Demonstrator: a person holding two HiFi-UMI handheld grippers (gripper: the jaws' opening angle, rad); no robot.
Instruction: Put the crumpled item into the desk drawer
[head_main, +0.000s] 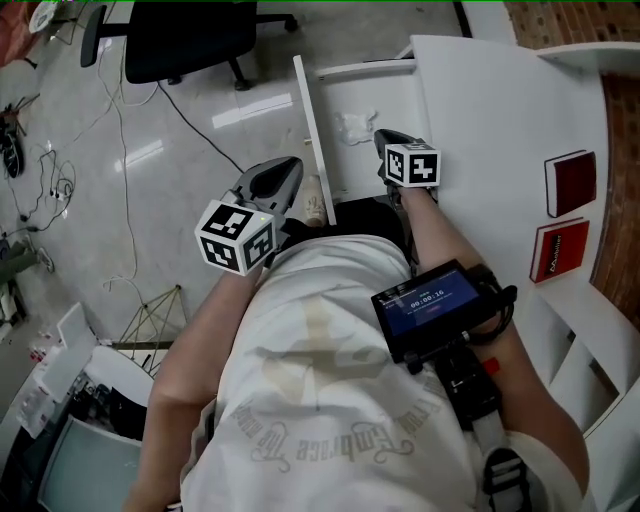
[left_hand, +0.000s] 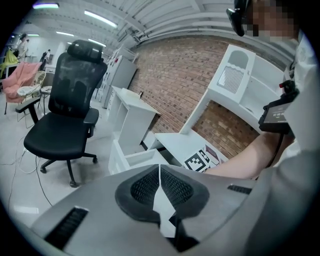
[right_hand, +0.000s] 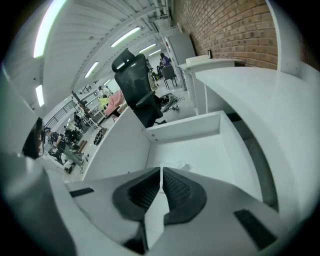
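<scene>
The crumpled white item lies on the floor of the open white desk drawer. My right gripper hovers over the drawer just to the item's right, its jaws shut with nothing between them. In the right gripper view the item peeks out beyond the closed right gripper, inside the drawer. My left gripper is held left of the drawer's side wall. Its jaws are shut and empty, and the drawer shows past them.
The white desk carries two red boxes at the right. A black office chair stands on the floor beyond the drawer. Cables and clutter lie at the left. A screen device is strapped to the right forearm.
</scene>
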